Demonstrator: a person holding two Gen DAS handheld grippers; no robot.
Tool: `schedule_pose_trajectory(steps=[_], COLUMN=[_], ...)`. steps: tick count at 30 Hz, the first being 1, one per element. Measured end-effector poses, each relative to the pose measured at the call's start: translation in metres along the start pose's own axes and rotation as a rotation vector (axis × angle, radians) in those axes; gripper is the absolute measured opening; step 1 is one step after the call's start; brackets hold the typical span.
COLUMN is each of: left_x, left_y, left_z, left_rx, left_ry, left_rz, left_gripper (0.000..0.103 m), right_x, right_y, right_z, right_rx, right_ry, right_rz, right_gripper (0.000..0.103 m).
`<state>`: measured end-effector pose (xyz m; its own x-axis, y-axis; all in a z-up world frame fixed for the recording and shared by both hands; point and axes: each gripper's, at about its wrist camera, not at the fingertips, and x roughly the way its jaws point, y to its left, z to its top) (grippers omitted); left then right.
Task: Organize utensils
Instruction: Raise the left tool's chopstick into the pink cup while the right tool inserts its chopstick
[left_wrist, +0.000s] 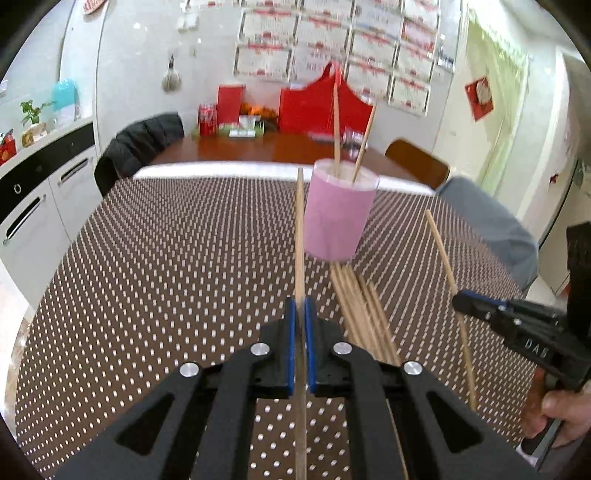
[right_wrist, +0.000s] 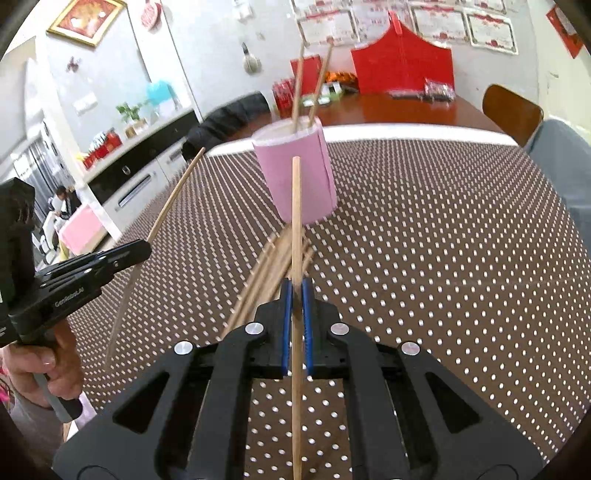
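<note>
At the bottom centre of the left wrist view, the left gripper (left_wrist: 300, 314) has its fingers closed on one chopstick (left_wrist: 299, 236). The right gripper (right_wrist: 295, 295) likewise pinches its own chopstick (right_wrist: 296, 221). Just beyond, mid-frame, a loose pile of chopsticks (left_wrist: 356, 306) lies on the dotted tabletop (left_wrist: 166, 258), touching the foot of the pink cup (left_wrist: 338, 218). Two sticks already stand in the cup (so the sorting looks only begun). The pile's near end is hidden behind the fingers, so the count is unclear.
</note>
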<state>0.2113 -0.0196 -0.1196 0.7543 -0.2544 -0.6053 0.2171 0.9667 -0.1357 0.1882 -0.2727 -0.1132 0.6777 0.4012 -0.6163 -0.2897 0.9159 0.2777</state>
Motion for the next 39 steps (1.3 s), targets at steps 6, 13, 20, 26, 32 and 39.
schedule_pose_trajectory(steps=[6, 13, 20, 26, 32, 39], left_x=[-0.022, -0.041, -0.041, -0.005, 0.042, 0.092], left_y=[-0.004, -0.014, -0.02, -0.026, -0.039, -0.031], left_z=[0.023, 0.079, 0.136, 0.166, 0.183, 0.177], left_rx=[0.02, 0.045, 0.027, -0.001, 0.015, -0.011], left_ry=[-0.145, -0.363, -0.561, -0.643, -0.644, -0.572], left_rz=[-0.014, -0.074, -0.149, -0.183, -0.205, -0.202], left_gripper=[0.005, 0.005, 0.005, 0.005, 0.005, 0.005], right_x=[-0.023, -0.056, -0.061, -0.021, 0.006, 0.028], right_y=[0.006, 0.017, 0.029, 0.019, 0.008, 0.002], right_z=[0.018, 0.075, 0.146, 0.176, 0.195, 0.206], right_rx=[0.001, -0.027, -0.058, -0.022, 0.011, -0.001], right_ry=[-0.091, -0.243, -0.394, -0.469, -0.496, -0.495], right_rz=[0.052, 0.099, 0.1, 0.067, 0.068, 0.05], right_gripper=[0.006, 0.006, 0.006, 0.006, 0.006, 0.006])
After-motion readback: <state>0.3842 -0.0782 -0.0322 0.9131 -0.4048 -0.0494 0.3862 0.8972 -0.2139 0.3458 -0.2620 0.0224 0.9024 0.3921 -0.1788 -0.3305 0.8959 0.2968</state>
